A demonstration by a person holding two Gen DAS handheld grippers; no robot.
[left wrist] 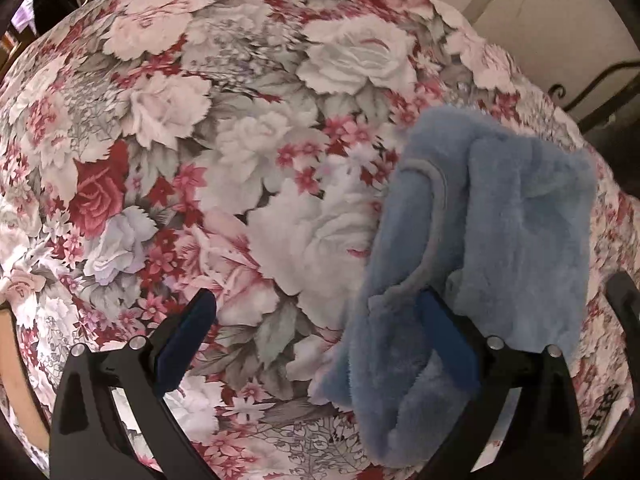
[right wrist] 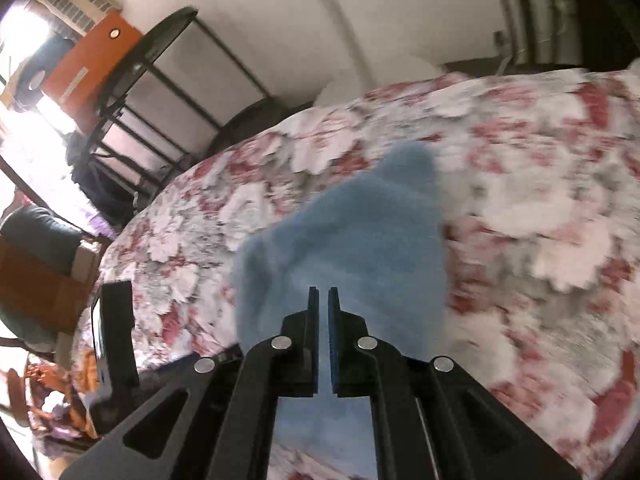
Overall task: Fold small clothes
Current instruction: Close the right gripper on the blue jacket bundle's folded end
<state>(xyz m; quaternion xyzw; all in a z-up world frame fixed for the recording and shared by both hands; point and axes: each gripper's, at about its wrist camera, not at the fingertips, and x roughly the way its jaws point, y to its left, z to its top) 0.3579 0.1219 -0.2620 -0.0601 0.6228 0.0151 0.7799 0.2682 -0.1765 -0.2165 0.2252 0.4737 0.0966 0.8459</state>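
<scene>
A small fluffy light-blue garment [left wrist: 488, 216] hangs bunched over the floral tablecloth [left wrist: 208, 128]. My left gripper [left wrist: 316, 304] is open wide; its right finger [left wrist: 448, 336] lies against the garment's folds, its left finger [left wrist: 188, 332] over bare cloth. In the right wrist view the garment [right wrist: 352, 240] hangs in front of my right gripper [right wrist: 323, 300], whose jaws stand nearly together with blue fabric between them. The view is blurred.
The floral cloth [right wrist: 540, 200] covers the whole table. A black metal shelf [right wrist: 160, 92] with an orange box [right wrist: 92, 64] stands beyond the table's left edge. A black chair back [left wrist: 592, 92] is at the far right.
</scene>
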